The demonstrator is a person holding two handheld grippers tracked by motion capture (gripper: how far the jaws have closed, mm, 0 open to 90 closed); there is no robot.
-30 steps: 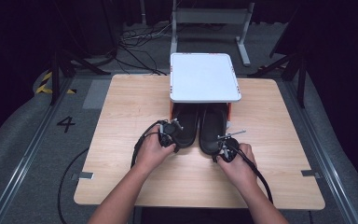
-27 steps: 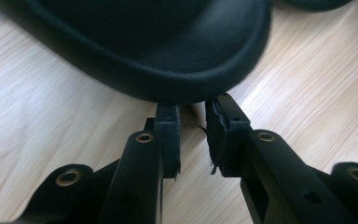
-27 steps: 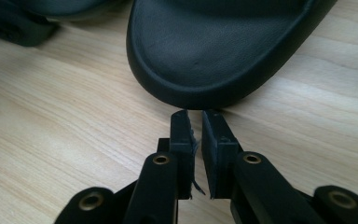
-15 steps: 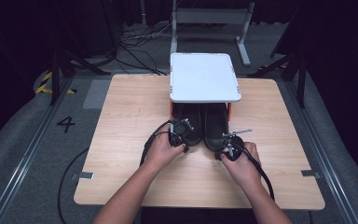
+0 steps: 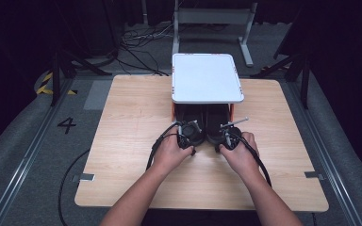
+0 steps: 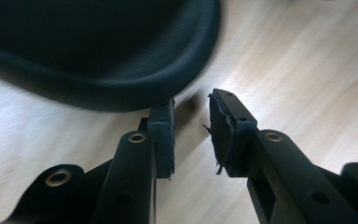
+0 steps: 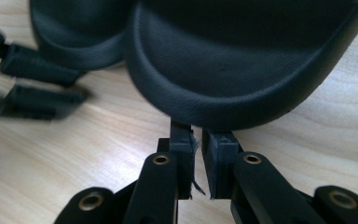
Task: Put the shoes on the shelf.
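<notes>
Two shoes (image 5: 202, 126) side by side under rack (image 5: 206, 77), on table (image 5: 122, 122)

A light wooden square table (image 5: 132, 122) stood on a grey carpeted floor (image 5: 23, 155). A white rectangular tray-like top (image 5: 206, 77) on orange legs sat at the table's far middle. Beyond it stood a grey metal frame (image 5: 212, 16) beside tangled black cables (image 5: 141, 40). A black numeral four (image 5: 66, 125) marked the floor at left.

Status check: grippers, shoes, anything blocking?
Left gripper jaws just opening, nothing between. Right gripper nearly shut at the right shoe heel. Both shoes partly under the white shelf. Left shoe alongside; nothing blocking.
</notes>
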